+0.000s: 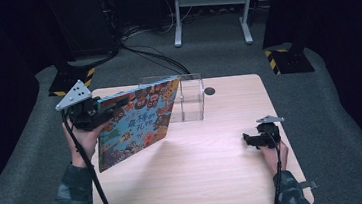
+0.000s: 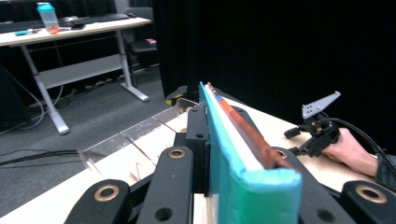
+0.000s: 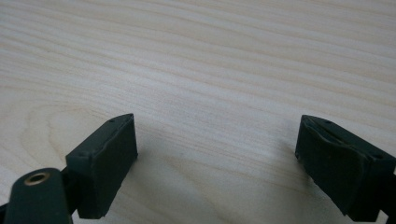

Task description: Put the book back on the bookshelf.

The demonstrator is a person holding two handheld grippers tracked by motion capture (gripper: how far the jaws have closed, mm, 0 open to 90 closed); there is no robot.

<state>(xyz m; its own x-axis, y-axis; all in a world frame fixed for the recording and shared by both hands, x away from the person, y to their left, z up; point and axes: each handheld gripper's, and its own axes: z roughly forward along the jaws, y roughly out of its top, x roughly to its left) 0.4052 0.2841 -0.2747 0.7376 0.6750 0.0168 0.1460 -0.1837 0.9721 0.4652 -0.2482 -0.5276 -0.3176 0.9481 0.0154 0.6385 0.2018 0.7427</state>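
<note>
Left gripper clamps the book by its spine, held tilted above the table's left side, near a clear box; right gripper rests wide open, empty

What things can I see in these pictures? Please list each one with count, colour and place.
book: one, colourful cover, teal edge, held tilted above the table's left part
clear box: one, transparent, far middle of table
table: one, light wood, centre
desk: one, pale, background of left gripper view, bottle on it
left tool: one, black, shut on the book's edge
right tool: one, black, open, low over the table's right side
</note>
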